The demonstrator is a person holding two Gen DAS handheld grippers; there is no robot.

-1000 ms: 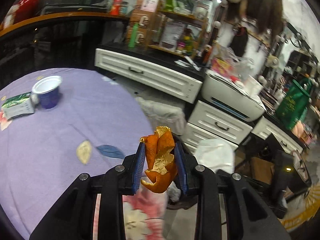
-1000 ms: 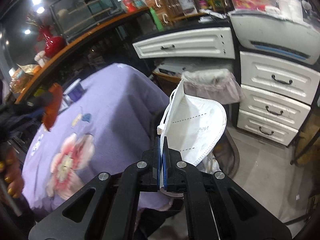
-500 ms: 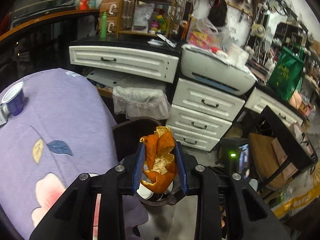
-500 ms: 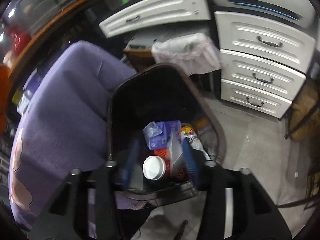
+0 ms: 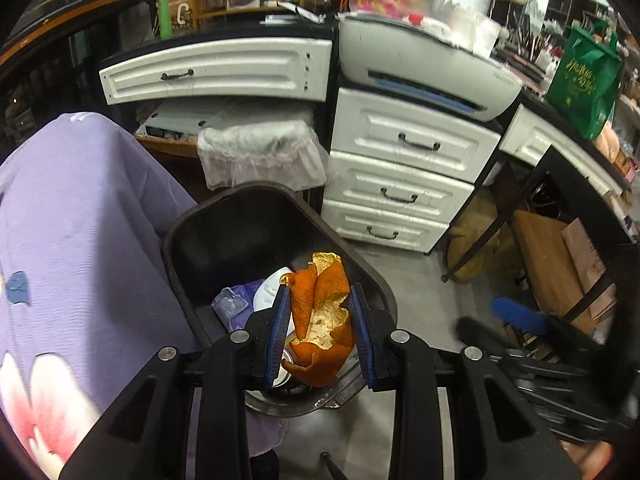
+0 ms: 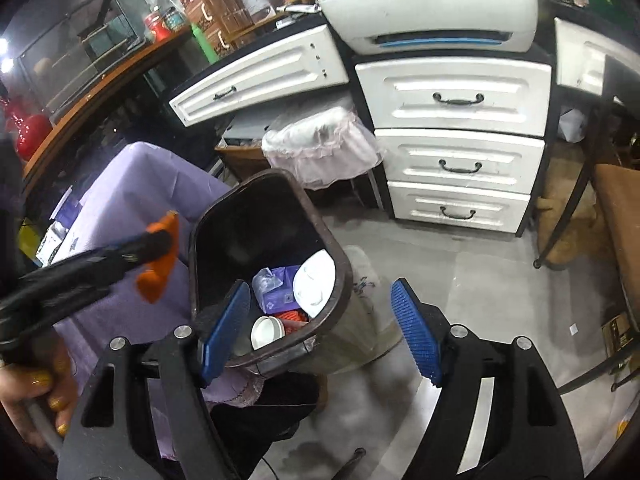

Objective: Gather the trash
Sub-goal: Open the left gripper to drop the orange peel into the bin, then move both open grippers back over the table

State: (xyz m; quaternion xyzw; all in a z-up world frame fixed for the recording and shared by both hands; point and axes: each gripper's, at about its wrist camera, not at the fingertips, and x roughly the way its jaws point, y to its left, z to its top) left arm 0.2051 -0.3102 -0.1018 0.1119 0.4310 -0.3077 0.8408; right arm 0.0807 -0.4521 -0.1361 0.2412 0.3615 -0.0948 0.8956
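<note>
My left gripper (image 5: 320, 300) is shut on a curled orange peel (image 5: 320, 312) and holds it over the near part of a dark brown trash bin (image 5: 184, 216). In the right wrist view the same peel (image 6: 160, 260) hangs left of the bin (image 6: 344, 264), in the left gripper (image 6: 160, 242). My right gripper (image 6: 320, 320) is wide open and empty, above the bin's near rim. The bin holds a white face mask (image 6: 314, 282), a purple wrapper (image 6: 280, 288), a white cup (image 6: 267, 332) and something red.
The purple flowered tablecloth (image 5: 80, 240) lies left of the bin. A second bin with a white liner (image 5: 260, 152) stands behind. White drawers (image 5: 404, 176), a grey printer (image 5: 424, 64) and a black table leg (image 5: 496, 212) line the right. The floor (image 6: 480, 300) is grey.
The face mask has left my right gripper and lies in the bin; the right gripper has opened wide. My left gripper has carried the peel from the table to above the bin.
</note>
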